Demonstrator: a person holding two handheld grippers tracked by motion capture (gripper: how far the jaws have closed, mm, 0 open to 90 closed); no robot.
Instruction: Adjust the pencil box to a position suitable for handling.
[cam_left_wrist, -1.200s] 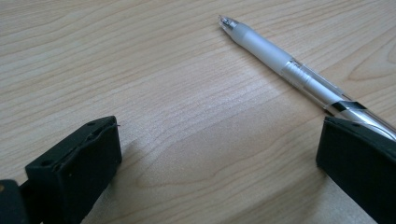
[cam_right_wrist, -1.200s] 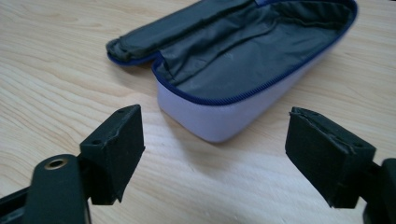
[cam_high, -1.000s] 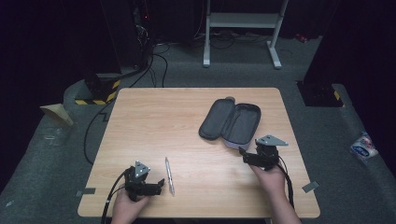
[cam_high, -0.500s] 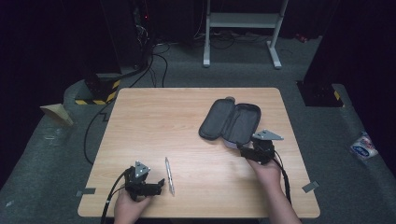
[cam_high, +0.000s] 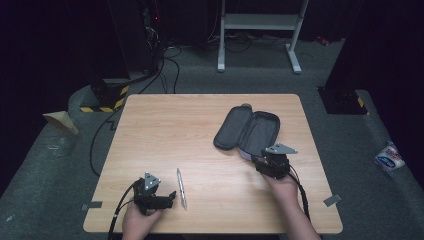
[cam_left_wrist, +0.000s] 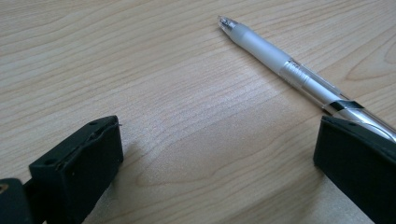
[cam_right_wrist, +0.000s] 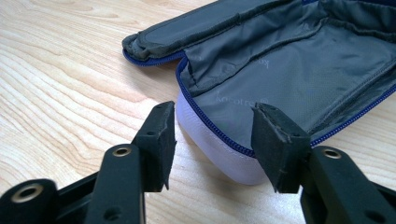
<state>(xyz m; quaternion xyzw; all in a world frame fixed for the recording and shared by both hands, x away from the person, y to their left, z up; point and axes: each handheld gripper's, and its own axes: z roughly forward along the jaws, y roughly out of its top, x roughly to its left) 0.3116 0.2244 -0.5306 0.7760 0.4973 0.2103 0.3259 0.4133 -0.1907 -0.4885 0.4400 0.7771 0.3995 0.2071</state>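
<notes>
Pencil case (cam_high: 248, 132) lying open on table (cam_high: 165, 125); right gripper (cam_right_wrist: 212, 140) jaws closing around its near corner, not yet pressing; left gripper (cam_left_wrist: 215, 158) gaping beside pen (cam_left_wrist: 289, 70).

high view: overhead, person's side, facing forward-down, far, whole wooden table (cam_high: 165, 130) | left gripper view: low, close, along tabletop at pen (cam_left_wrist: 289, 70) | right gripper view: low, close, at open pencil case (cam_right_wrist: 289, 79) | shared: pen (cam_high: 181, 187), pencil case (cam_high: 247, 131)
</notes>
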